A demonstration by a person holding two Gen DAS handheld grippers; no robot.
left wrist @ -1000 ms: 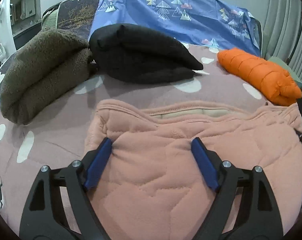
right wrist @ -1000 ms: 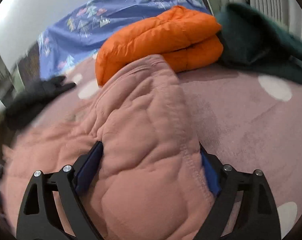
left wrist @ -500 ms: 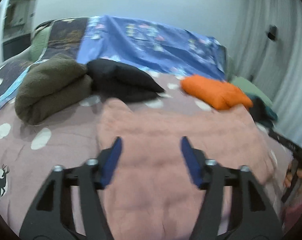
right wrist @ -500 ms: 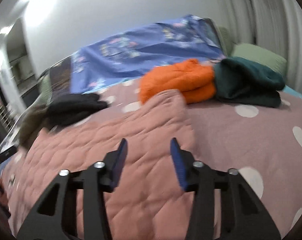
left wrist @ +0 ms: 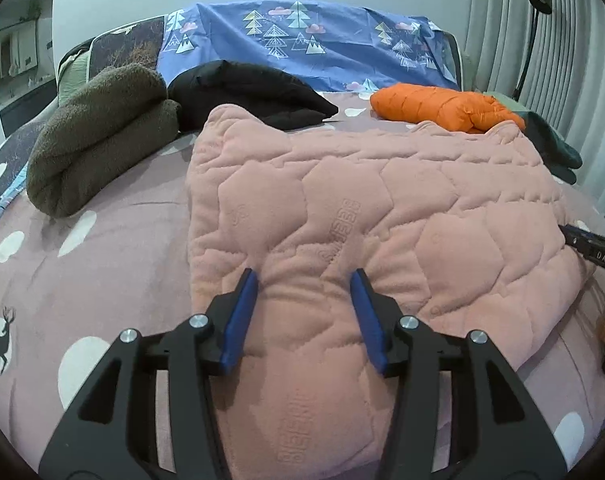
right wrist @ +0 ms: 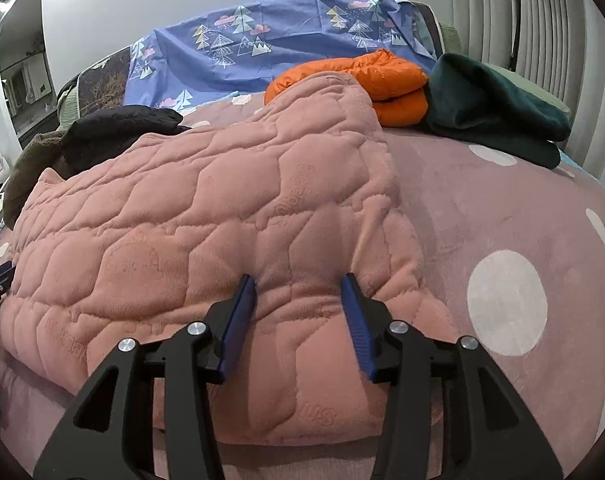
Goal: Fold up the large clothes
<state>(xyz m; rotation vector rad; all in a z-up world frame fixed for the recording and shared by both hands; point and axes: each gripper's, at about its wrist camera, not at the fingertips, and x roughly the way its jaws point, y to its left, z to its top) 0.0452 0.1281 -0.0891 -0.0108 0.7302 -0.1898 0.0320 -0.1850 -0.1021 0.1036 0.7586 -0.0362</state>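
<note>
A pink quilted fleece garment (left wrist: 382, 208) lies folded across the middle of the bed (left wrist: 102, 240), over its mauve spotted cover. Embossed lettering repeats on its hexagon panels but is too faint to read. The left gripper (left wrist: 304, 312) pinches a ridge of its near left edge; the right gripper (right wrist: 298, 312) pinches a ridge near its right edge. The right gripper's body, at the left view's margin, bears "DAS". Toward the bed's far edge lie a brown fleece bundle (left wrist: 102, 140), a black folded jacket (left wrist: 246, 92), an orange puffer jacket (left wrist: 442, 106) and a dark green folded garment (right wrist: 494, 108).
</note>
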